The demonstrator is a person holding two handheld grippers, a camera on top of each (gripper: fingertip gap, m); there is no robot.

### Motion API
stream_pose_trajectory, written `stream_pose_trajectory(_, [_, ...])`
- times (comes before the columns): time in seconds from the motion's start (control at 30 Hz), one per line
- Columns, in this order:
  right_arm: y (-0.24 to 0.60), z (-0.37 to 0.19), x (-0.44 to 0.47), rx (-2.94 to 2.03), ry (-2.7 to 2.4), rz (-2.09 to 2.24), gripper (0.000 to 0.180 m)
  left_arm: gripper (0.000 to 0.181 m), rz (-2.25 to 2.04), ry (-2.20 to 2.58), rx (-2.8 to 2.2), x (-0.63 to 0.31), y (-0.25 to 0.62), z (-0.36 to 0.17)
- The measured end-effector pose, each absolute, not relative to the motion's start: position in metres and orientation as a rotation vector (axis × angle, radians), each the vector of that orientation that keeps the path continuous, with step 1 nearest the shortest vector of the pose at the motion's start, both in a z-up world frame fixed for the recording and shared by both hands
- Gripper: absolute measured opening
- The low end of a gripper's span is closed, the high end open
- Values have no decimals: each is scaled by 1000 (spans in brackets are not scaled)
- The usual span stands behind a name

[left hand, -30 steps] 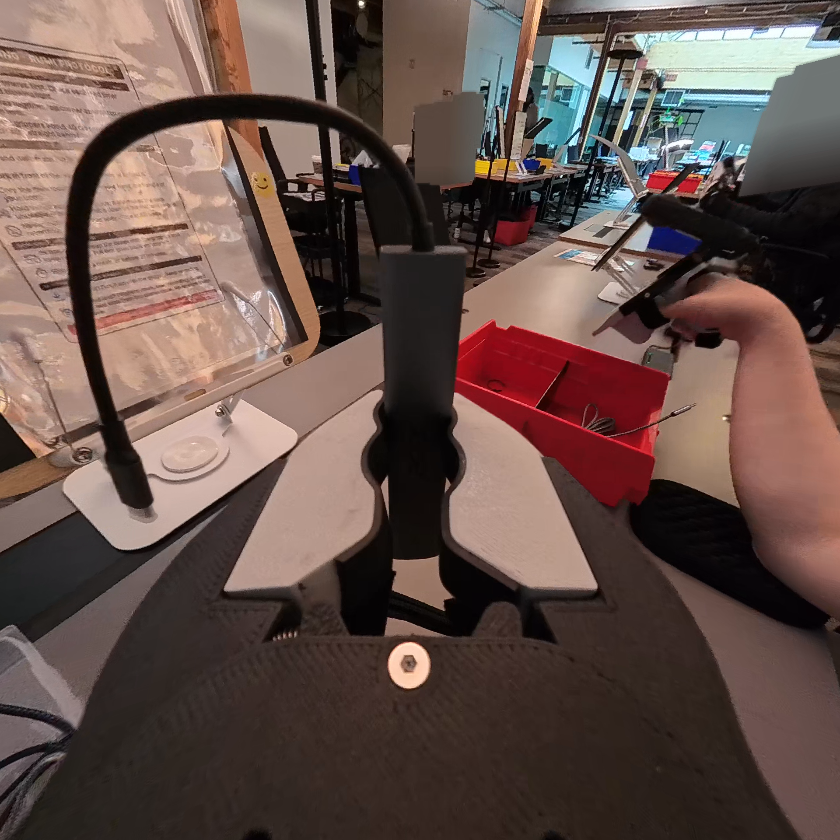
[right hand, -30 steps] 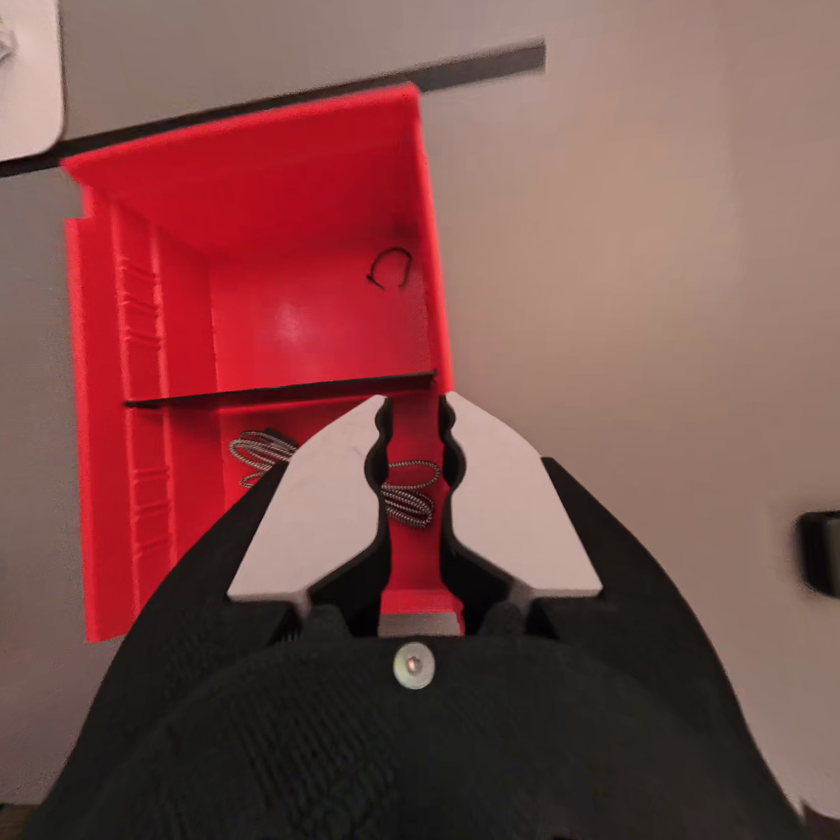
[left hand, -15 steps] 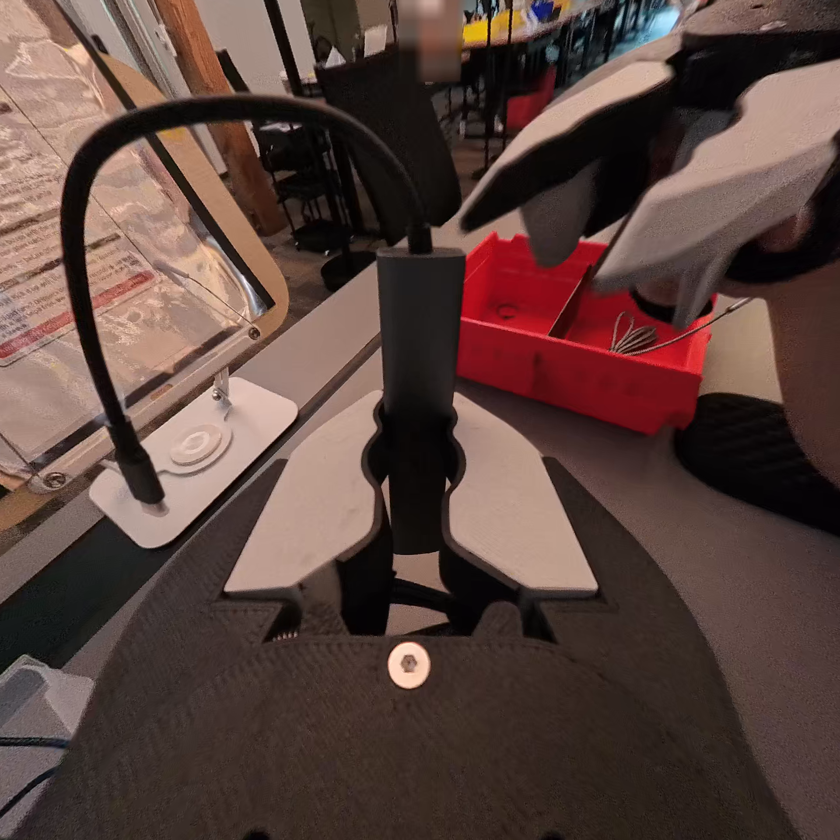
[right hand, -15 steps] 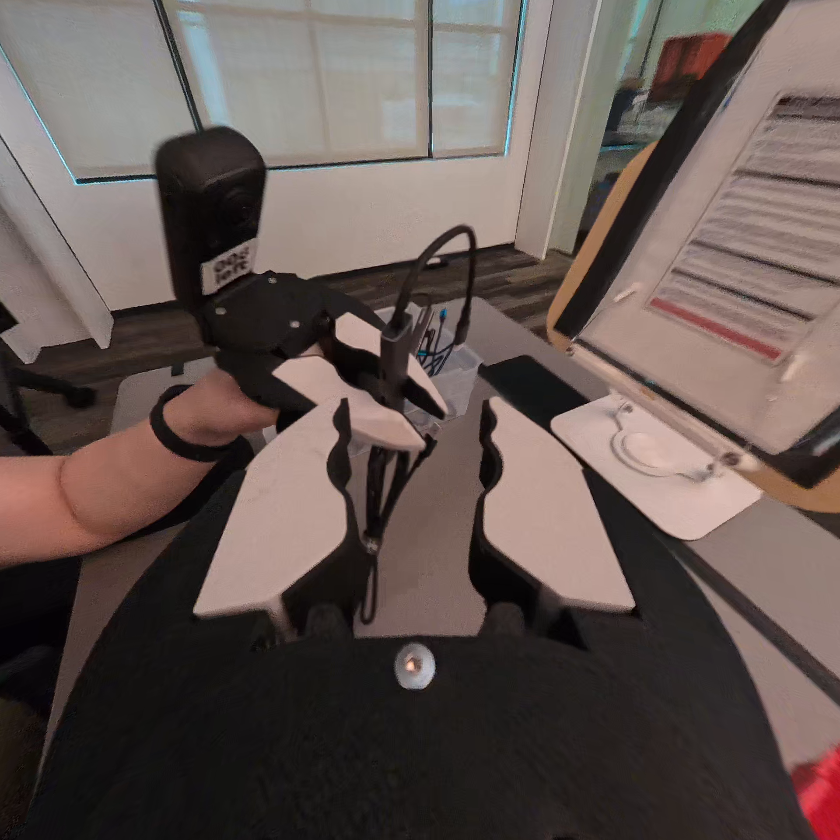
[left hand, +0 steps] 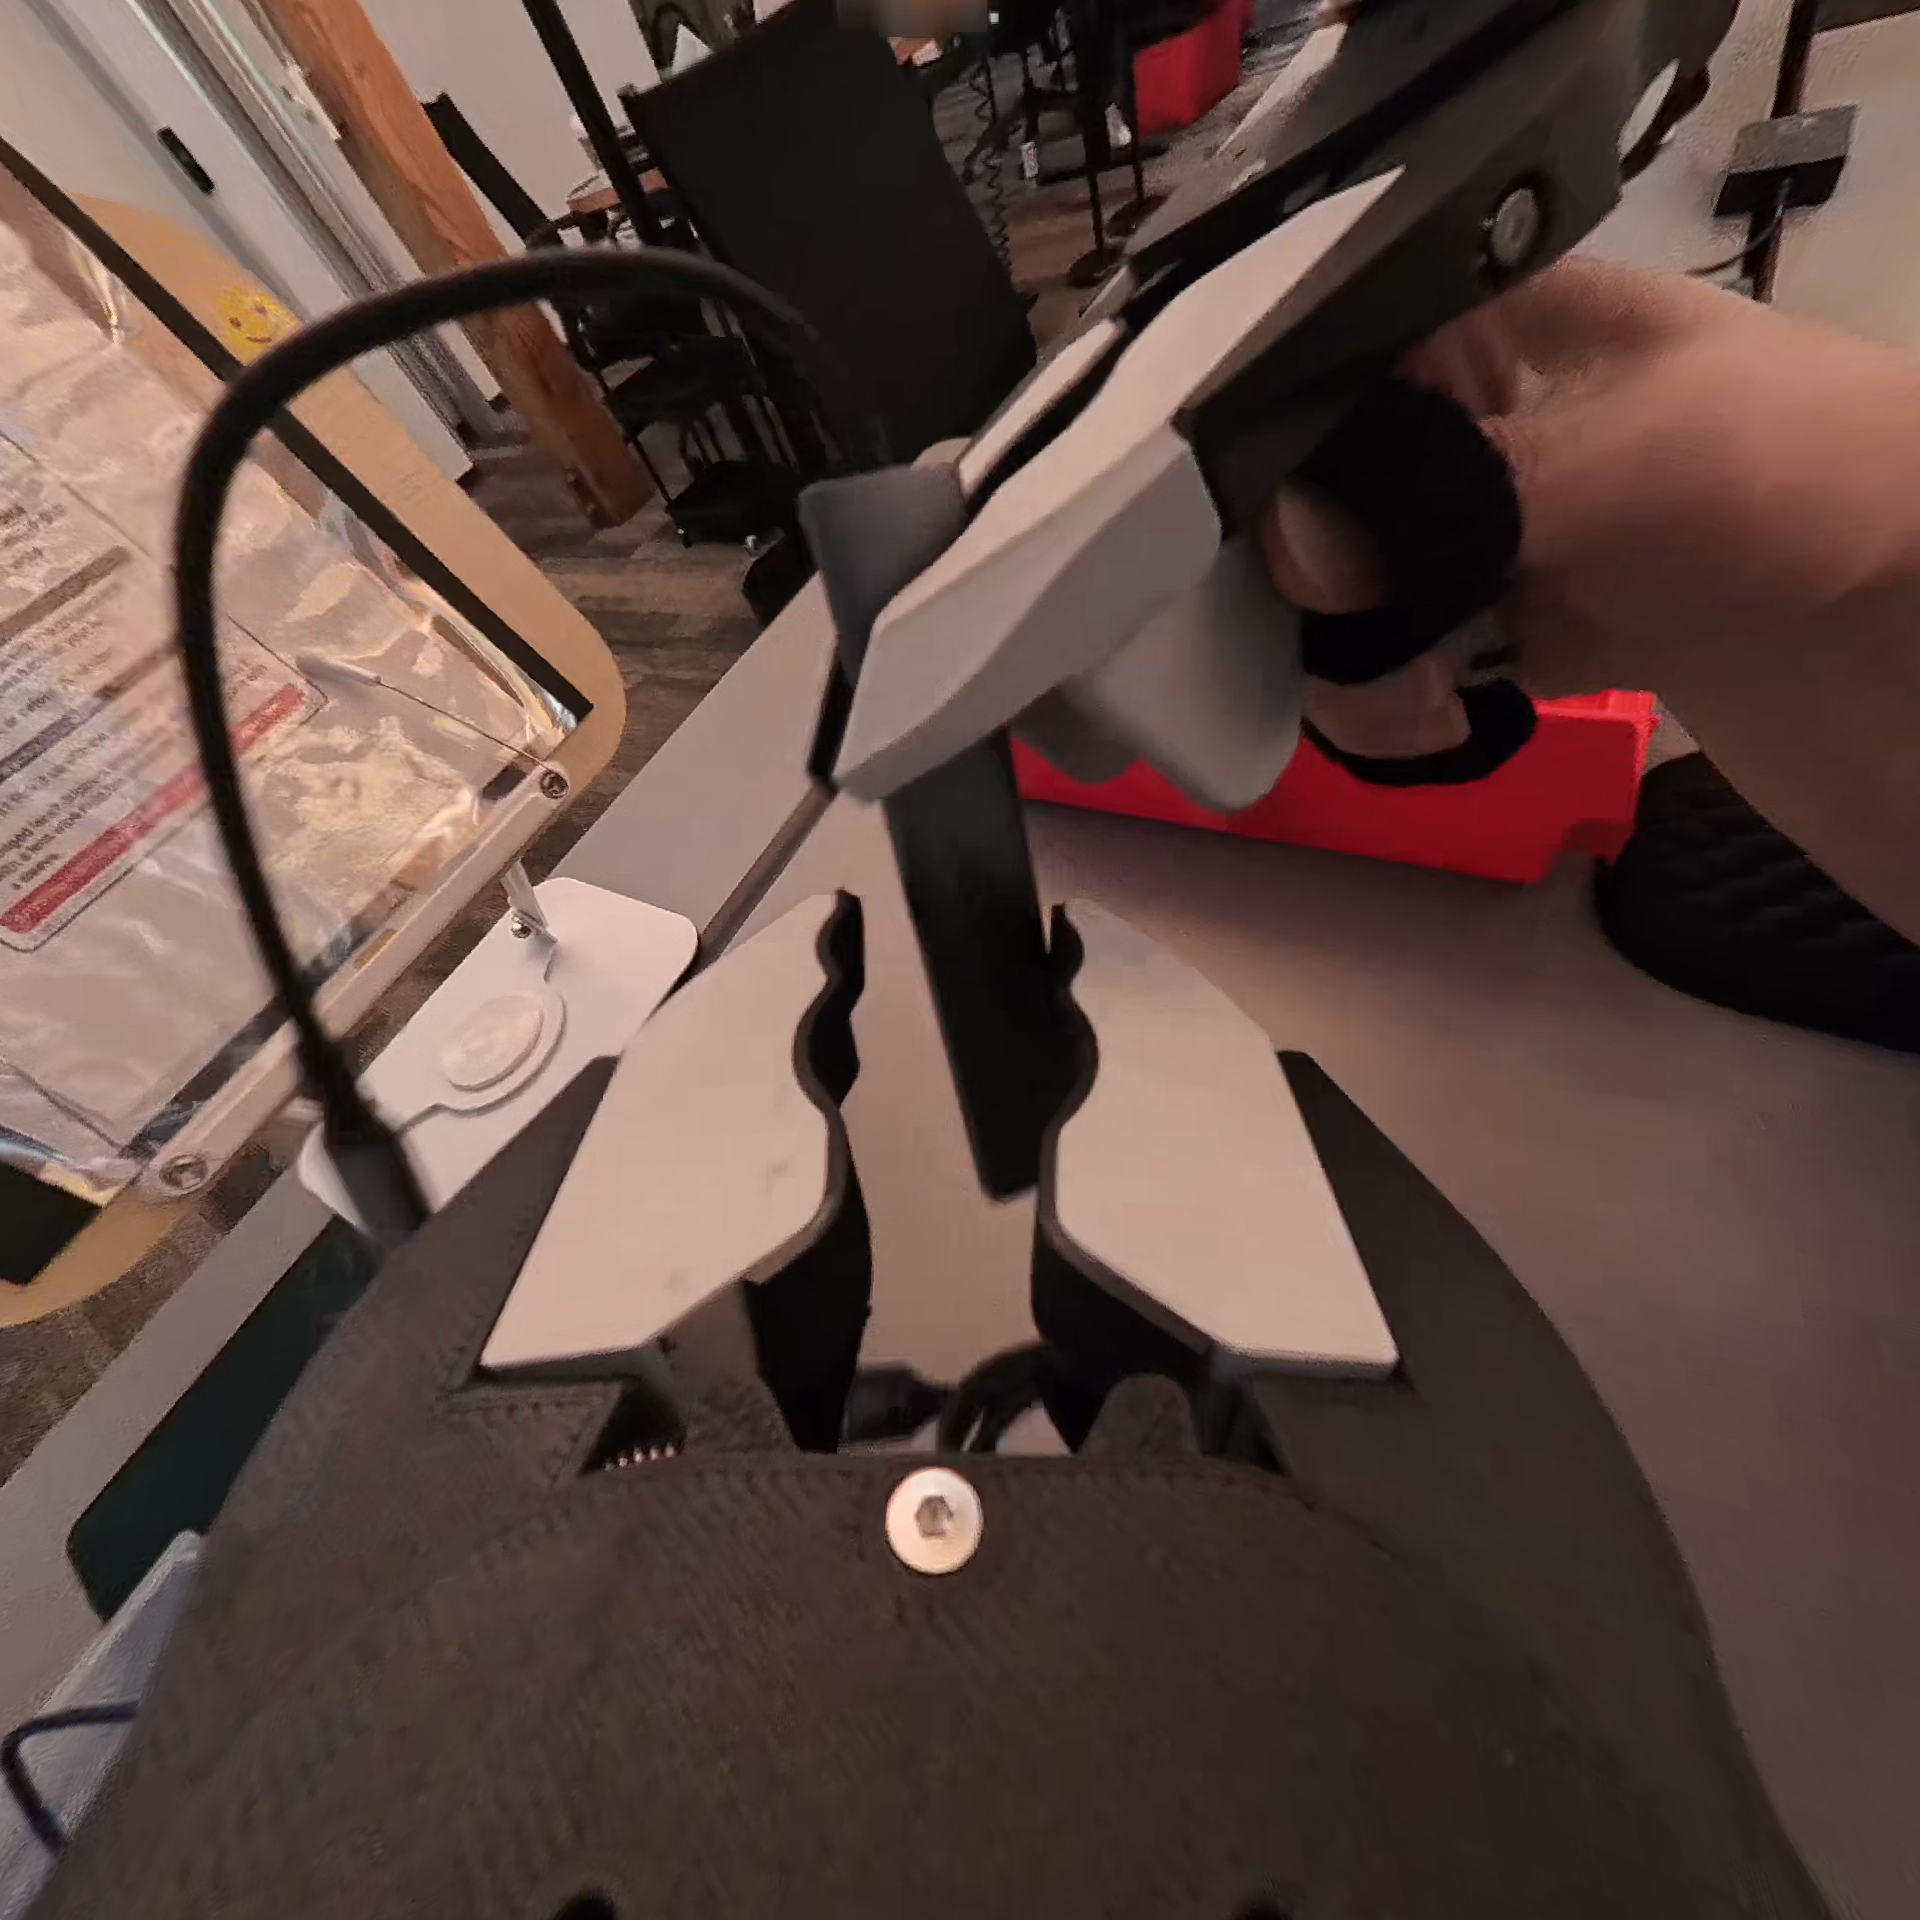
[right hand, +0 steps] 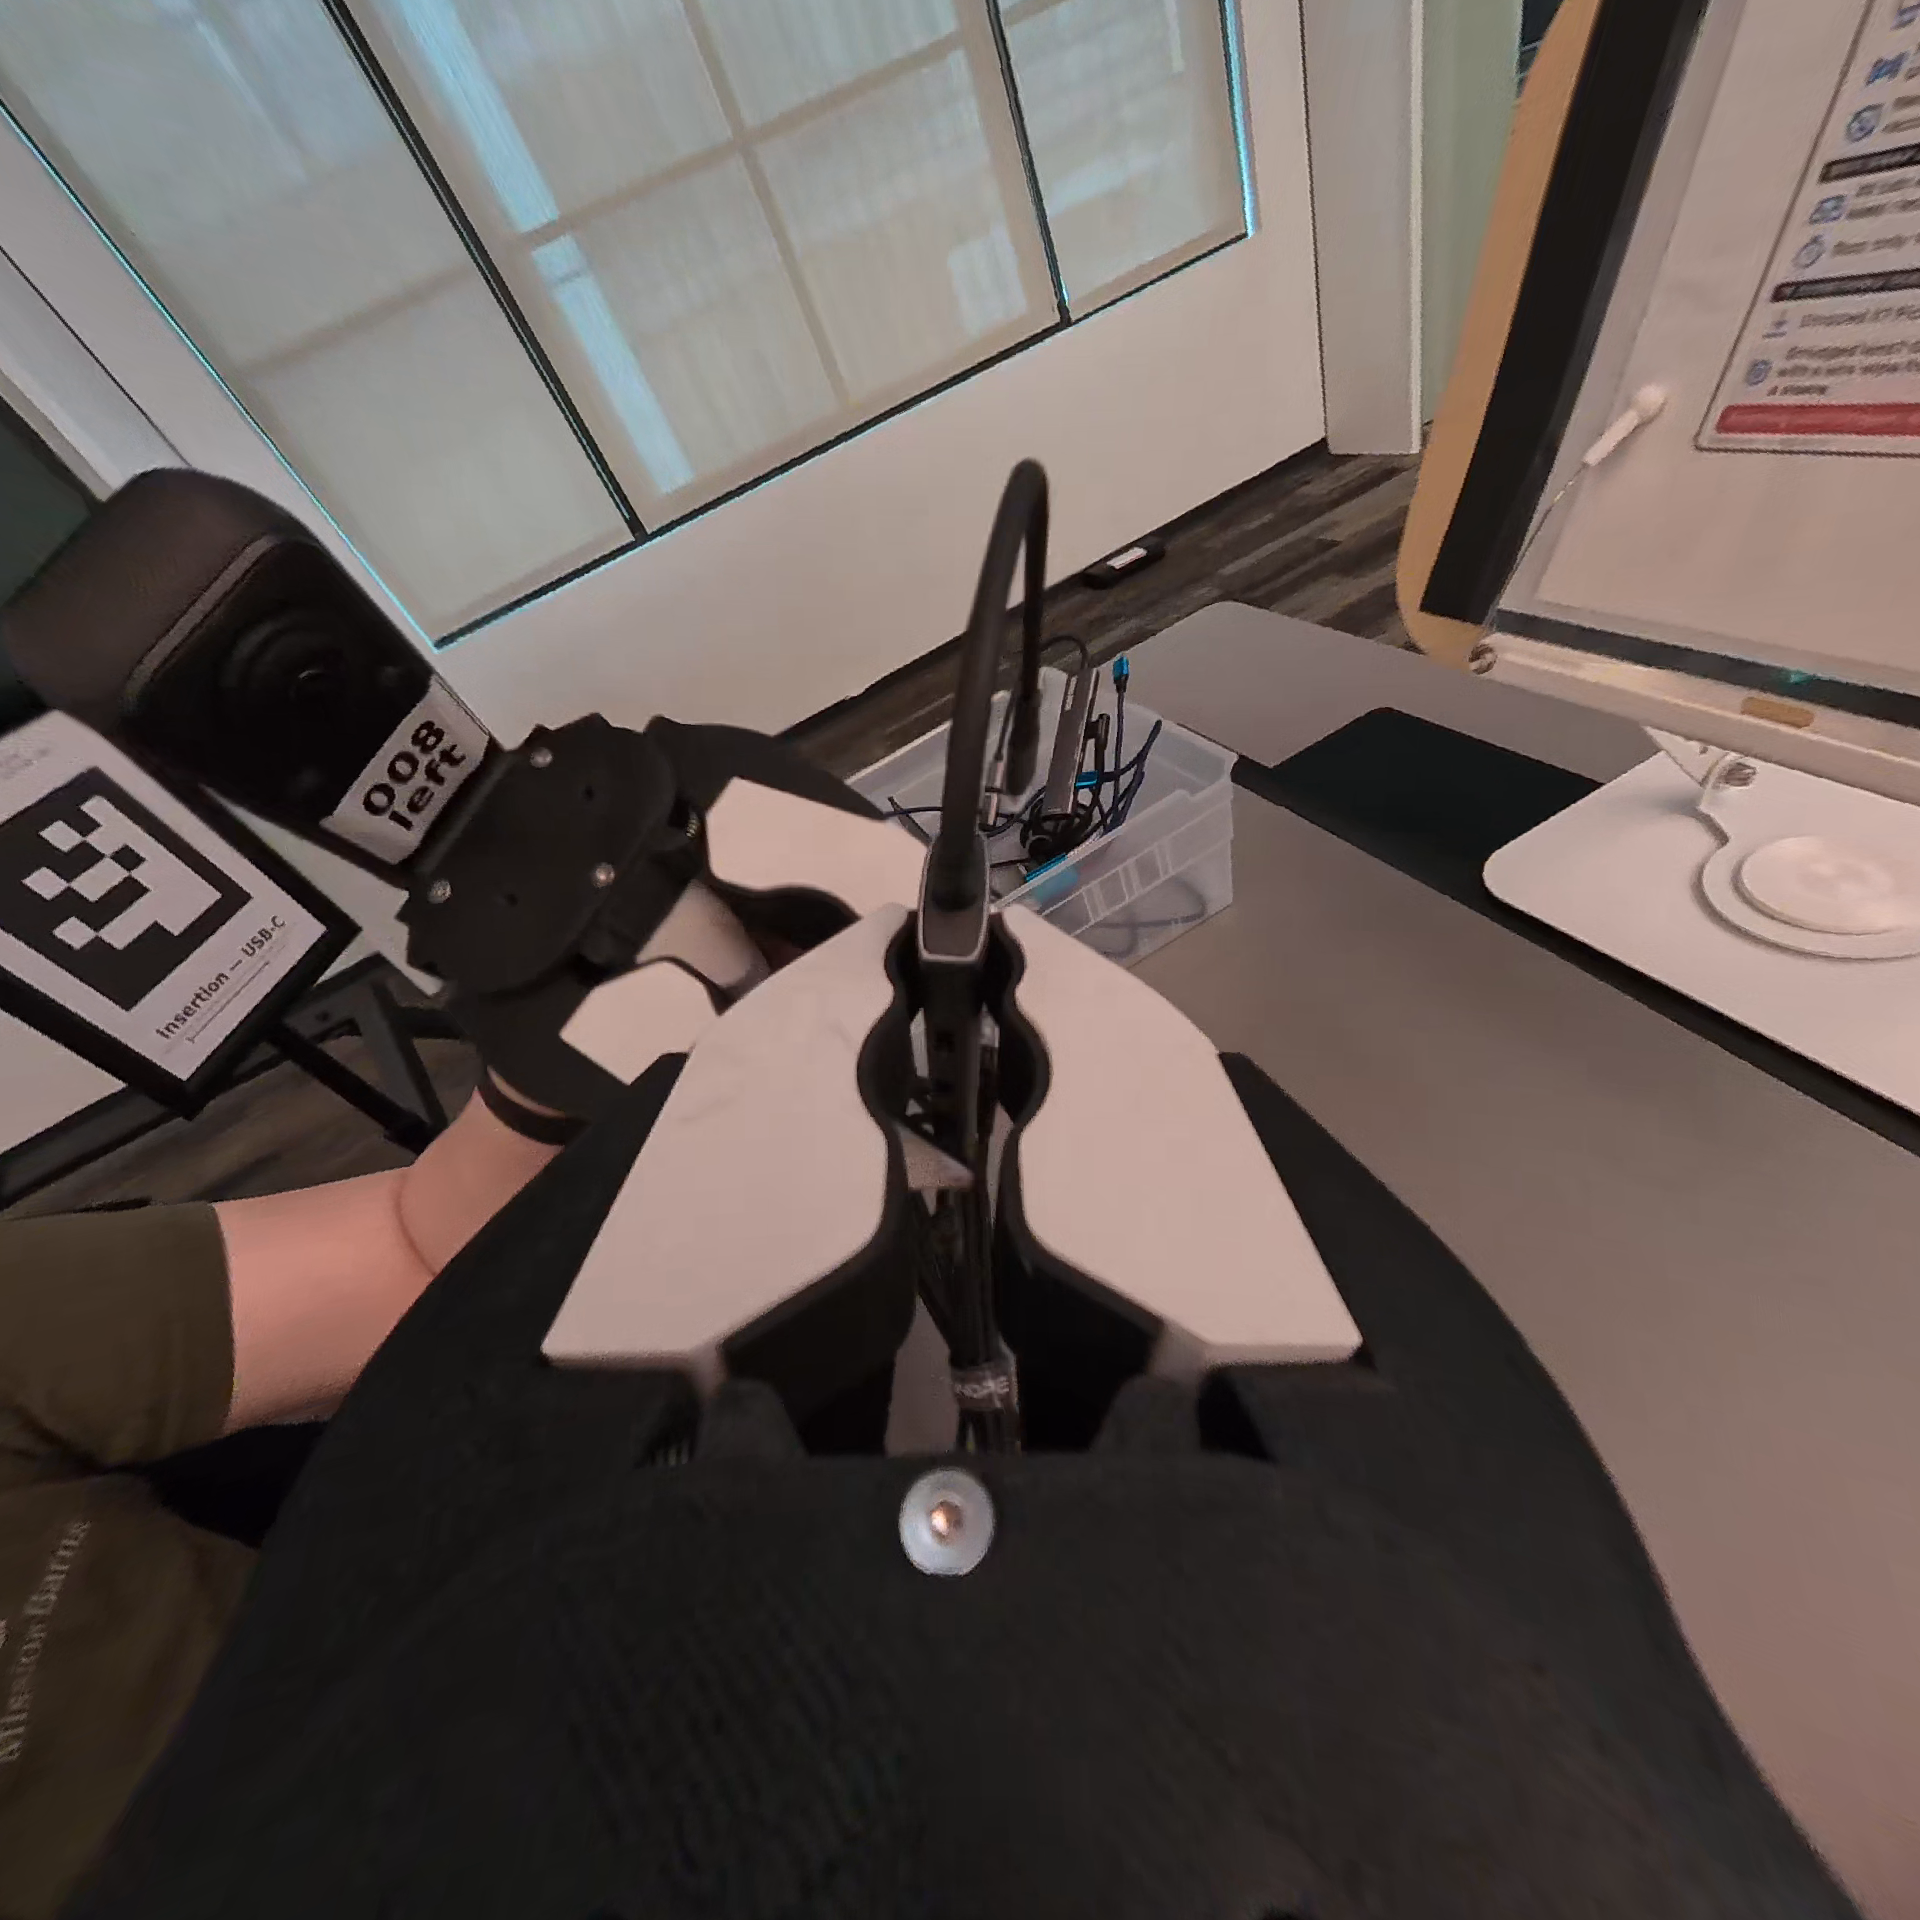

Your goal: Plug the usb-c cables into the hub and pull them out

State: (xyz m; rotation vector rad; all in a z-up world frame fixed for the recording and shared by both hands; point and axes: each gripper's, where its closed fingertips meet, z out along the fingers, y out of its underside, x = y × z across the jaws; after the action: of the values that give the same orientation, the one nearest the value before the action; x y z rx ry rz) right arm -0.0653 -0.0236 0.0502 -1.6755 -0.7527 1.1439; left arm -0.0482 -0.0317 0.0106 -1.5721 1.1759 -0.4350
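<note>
The hub (left hand: 961, 987) was a slim dark grey stick with a looping black cable (left hand: 239, 644). Right gripper (right hand: 951, 997) was clamped on it; left gripper (left hand: 951, 1049) had let go, fingers spread.

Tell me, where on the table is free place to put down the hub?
Bare grey table lies between the red bin and the white stand base. In the right wrist view, more lies right of the clear box of cables. The middle is crowded: both grippers meet at the hub.

Dark grey hub (left hand: 961, 966), black looping cable (left hand: 223, 665), pale grey fingers (left hand: 717, 1132) on black textured gripper bodies, bright red bin (left hand: 1455, 800), black-and-white checkered marker card (right hand: 114, 883), white stand base (right hand: 1704, 894), grey table (left hand: 1558, 1195)
</note>
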Motion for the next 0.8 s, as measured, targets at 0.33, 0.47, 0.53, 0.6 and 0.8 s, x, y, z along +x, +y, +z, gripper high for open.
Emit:
stream_pose_trajectory(0.33, [-34, 68, -46, -1618, -780, 1232, 10, 42, -865, 1223, -1615, -56, -54, 15])
stream_pose_trajectory(0.47, [-38, 81, -40, -1547, -720, 1418, 10, 37, -1255, 1227, -1543, -44, -74, 22])
stream_pose_trajectory(0.53, [-38, 86, -38, -1508, -694, 1504, 10, 36, -1378, 1187, -1530, -41, -74, 24])
stream_pose_trajectory(0.6, [-36, 87, -37, -1488, -674, 1539, 10, 36, -1463, 1154, -1532, -39, -72, 22])
stream_pose_trajectory(0.8, [-33, 81, -42, -1506, -692, 1515, 11, 35, -1529, 1196, -1649, -31, -74, 1])
